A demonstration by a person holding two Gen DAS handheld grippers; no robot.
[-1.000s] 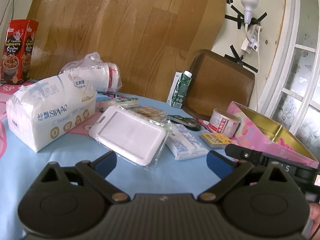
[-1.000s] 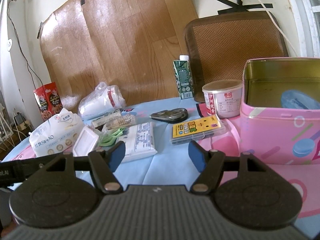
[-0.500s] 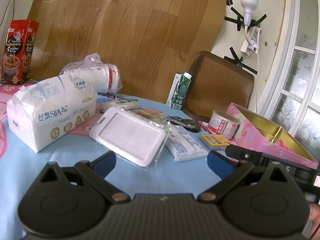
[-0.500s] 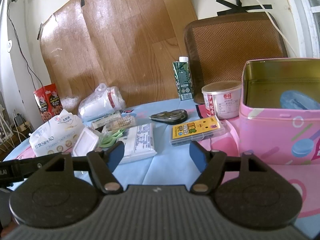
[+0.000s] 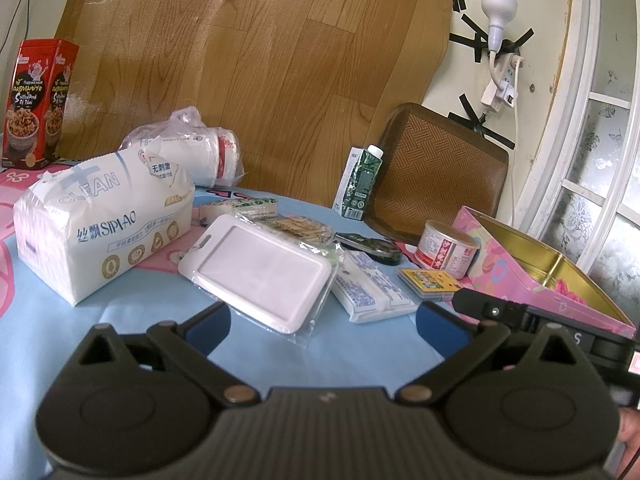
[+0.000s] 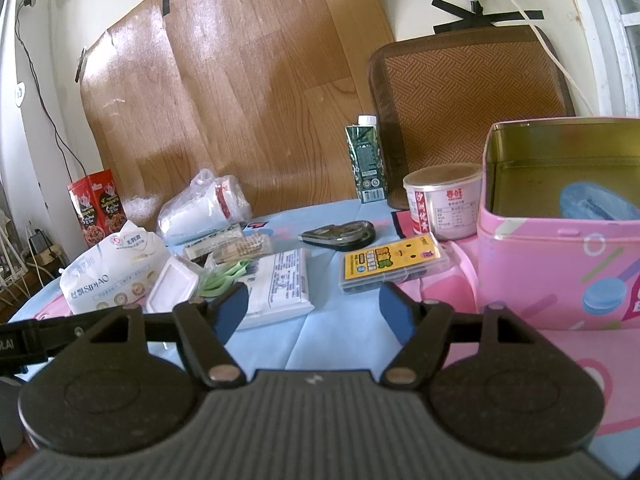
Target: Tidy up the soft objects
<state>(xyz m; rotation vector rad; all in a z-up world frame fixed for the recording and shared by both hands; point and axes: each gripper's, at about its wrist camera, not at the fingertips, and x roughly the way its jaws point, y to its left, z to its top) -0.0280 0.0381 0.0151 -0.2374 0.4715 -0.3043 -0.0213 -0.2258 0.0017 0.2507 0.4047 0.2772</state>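
barely getting going: both the left gripper (image 5: 322, 320) and right gripper (image 6: 312, 308) are hovering spread and empty, the tissue pack (image 5: 100, 224) is sitting at 10 o'clock, and the pink tin (image 6: 560, 264) at 2 o'clock is looking nearly empty.

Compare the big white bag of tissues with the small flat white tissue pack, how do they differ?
The big white bag of tissues is tall and bulky; the small flat white tissue pack lies low on the blue cloth. The bag carries large blue lettering and gold round badges; the flat pack has fine blue print. The bag sits at the left of the clutter; the flat pack lies nearer the pink tin. Both are white soft wrapped packs.
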